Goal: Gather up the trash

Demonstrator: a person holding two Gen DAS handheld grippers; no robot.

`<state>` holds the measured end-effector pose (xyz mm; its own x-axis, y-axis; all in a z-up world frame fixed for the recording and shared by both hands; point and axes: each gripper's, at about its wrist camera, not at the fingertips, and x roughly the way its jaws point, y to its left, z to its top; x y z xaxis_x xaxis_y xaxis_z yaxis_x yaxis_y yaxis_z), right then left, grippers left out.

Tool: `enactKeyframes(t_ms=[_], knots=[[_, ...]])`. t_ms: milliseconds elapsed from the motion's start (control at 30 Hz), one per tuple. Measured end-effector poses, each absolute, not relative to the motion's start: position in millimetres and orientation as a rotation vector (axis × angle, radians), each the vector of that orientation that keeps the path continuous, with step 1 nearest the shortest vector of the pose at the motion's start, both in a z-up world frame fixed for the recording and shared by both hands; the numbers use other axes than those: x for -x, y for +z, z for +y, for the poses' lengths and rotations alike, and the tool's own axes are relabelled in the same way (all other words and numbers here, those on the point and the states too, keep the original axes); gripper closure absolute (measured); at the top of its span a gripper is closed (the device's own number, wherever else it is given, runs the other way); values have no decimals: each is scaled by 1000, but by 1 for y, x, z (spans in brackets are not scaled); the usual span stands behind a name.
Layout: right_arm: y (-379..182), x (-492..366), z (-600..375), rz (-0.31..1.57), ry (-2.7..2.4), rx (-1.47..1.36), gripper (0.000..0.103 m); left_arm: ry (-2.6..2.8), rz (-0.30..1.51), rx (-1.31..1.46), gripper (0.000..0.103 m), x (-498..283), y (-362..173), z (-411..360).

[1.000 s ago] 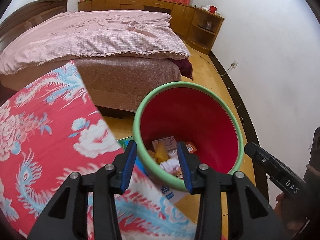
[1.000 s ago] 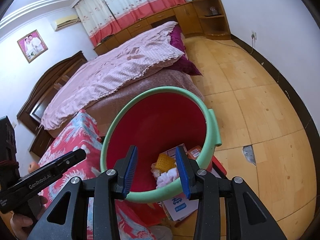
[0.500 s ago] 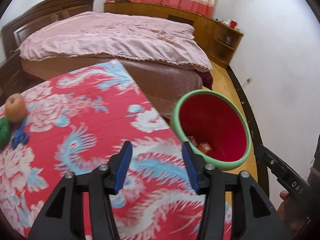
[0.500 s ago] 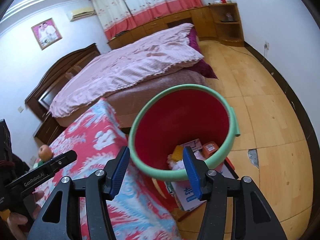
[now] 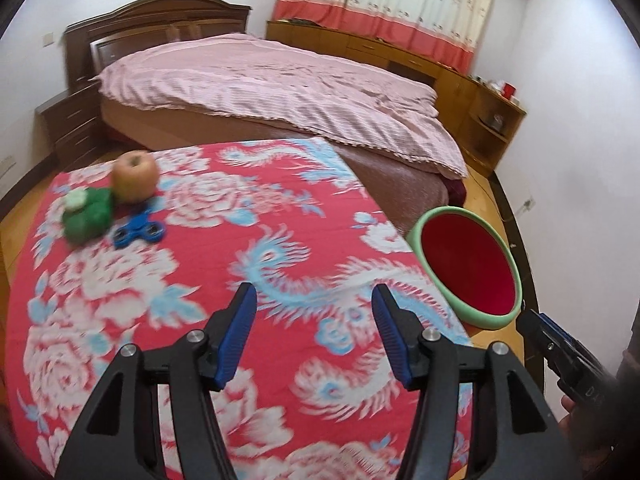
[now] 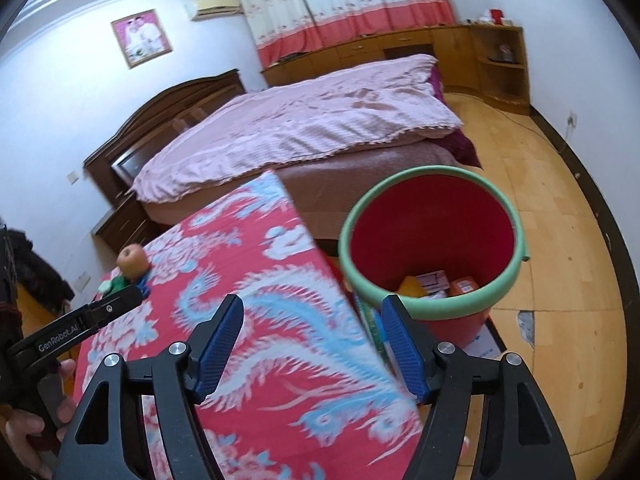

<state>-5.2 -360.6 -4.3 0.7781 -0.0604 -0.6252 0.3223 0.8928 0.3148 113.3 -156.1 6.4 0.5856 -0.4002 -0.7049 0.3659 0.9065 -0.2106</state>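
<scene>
Floral table (image 5: 200,280) beside bed (image 5: 280,92), wooden floor (image 6: 560,260).

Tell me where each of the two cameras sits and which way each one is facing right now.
Left wrist: on the left gripper, jaws open, facing across the table toward the apple and bed; right gripper at the edge.
Right wrist: on the right gripper, jaws open, facing the table edge and bin; left gripper and hand at left.
Shared: table, apple, bin, bed.
</scene>
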Motion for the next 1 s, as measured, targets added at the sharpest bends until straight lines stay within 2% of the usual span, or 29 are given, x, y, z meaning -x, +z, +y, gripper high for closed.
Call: enactKeyframes(t_ms=[467, 1000], knots=[[3, 15, -292, 641, -155, -333, 29, -305, 787, 92, 43, -77, 13, -84], [0, 23, -255, 655, -141, -274, 29, -198, 768, 92, 43, -46, 8, -46]])
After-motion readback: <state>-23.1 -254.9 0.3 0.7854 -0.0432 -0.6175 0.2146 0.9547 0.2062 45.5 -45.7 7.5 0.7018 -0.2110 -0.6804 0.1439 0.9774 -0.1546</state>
